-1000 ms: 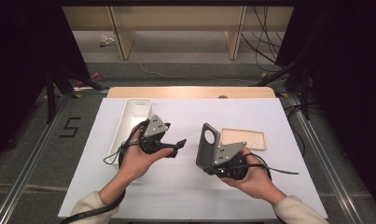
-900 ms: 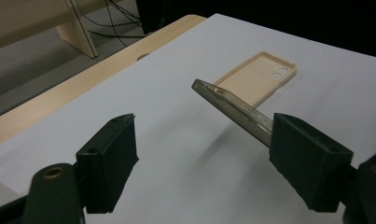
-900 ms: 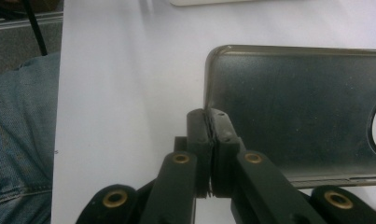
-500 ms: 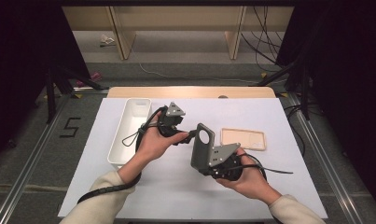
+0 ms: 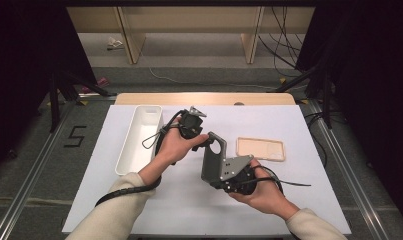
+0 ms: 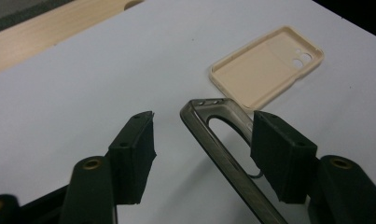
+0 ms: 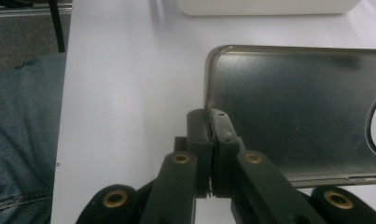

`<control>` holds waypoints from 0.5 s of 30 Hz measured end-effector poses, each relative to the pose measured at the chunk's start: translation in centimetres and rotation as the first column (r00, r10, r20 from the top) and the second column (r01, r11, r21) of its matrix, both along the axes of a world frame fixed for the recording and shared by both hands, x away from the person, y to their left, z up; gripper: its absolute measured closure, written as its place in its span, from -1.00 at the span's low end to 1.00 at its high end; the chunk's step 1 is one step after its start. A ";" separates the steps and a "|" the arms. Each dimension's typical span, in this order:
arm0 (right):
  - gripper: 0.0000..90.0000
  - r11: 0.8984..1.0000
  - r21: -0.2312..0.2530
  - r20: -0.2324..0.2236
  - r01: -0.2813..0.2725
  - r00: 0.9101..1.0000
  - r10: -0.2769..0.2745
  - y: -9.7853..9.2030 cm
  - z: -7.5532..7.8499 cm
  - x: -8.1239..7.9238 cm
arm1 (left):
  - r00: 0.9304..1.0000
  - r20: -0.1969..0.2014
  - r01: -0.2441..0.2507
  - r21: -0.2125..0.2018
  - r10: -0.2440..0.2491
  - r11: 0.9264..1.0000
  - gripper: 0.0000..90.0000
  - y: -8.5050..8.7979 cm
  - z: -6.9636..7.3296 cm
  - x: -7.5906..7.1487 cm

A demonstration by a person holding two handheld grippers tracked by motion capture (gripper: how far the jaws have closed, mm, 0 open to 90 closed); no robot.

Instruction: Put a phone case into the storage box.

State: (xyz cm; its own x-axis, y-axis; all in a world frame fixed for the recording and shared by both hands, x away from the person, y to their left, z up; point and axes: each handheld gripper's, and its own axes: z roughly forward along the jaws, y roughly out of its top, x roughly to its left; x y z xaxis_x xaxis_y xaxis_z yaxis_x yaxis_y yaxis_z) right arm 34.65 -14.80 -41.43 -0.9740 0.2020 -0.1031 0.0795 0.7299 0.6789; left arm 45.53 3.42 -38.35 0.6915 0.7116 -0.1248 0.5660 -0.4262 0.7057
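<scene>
A smoky grey, see-through phone case (image 5: 212, 156) stands upright above the white table, and my right gripper (image 5: 220, 176) is shut on its edge. In the right gripper view the two jaws (image 7: 209, 119) pinch the rim of the case (image 7: 293, 107) at a corner. My left gripper (image 5: 206, 140) comes in from the left at the case's upper end. In the left gripper view its jaws (image 6: 204, 137) straddle the case's top corner (image 6: 213, 135). They have just been closing; the right pad is near the case and the left pad stands apart from it. A beige phone case (image 5: 261, 149) (image 6: 265, 70) lies hollow side up to the right.
A long white tray (image 5: 141, 111) (image 7: 265, 7) sits at the table's left. A bare wooden strip (image 5: 204, 98) runs along the white mat's far edge. Cables trail from both grippers across the mat. The person's jeans (image 7: 17, 130) show beyond the near table edge.
My left gripper has moved right, from beside the tray to the top of the grey case. Its jaws have narrowed around that end. The right gripper and case stayed roughly in place.
</scene>
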 end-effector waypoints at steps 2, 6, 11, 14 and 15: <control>0.99 1.000 -0.004 0.005 -0.001 1.000 0.001 0.0 0.0 0.0 | 1.000 -0.028 -0.006 0.006 0.006 1.000 -0.08 -0.2 -0.2 0.1; 0.99 1.000 -0.007 0.012 -0.002 1.000 0.002 -0.1 0.1 -0.1 | 0.997 -0.072 -0.022 -0.019 0.021 1.000 0.05 -0.2 -0.5 0.5; 0.99 1.000 -0.012 0.025 -0.010 1.000 0.010 0.1 0.2 -0.2 | 0.993 -0.115 -0.037 -0.039 0.032 0.999 0.22 -0.1 -0.9 0.9; 0.99 1.000 -0.018 0.032 -0.013 0.999 0.013 0.2 0.2 -0.3 | 0.989 -0.140 -0.052 -0.044 0.045 0.998 0.35 -0.1 -1.0 1.0; 0.99 1.000 -0.020 0.032 -0.013 0.999 0.014 0.2 0.2 -0.3 | 0.987 -0.152 -0.061 -0.044 0.053 0.997 0.37 -0.1 -1.0 1.0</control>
State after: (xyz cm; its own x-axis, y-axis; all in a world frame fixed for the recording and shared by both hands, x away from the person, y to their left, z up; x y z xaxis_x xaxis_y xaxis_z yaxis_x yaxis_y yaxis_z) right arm 34.33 -14.62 -41.27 -0.9727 0.1867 -0.1378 0.0484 0.7440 0.6664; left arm 46.52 3.31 -39.39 0.6207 0.7399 -0.2595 0.6897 -0.3577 0.6296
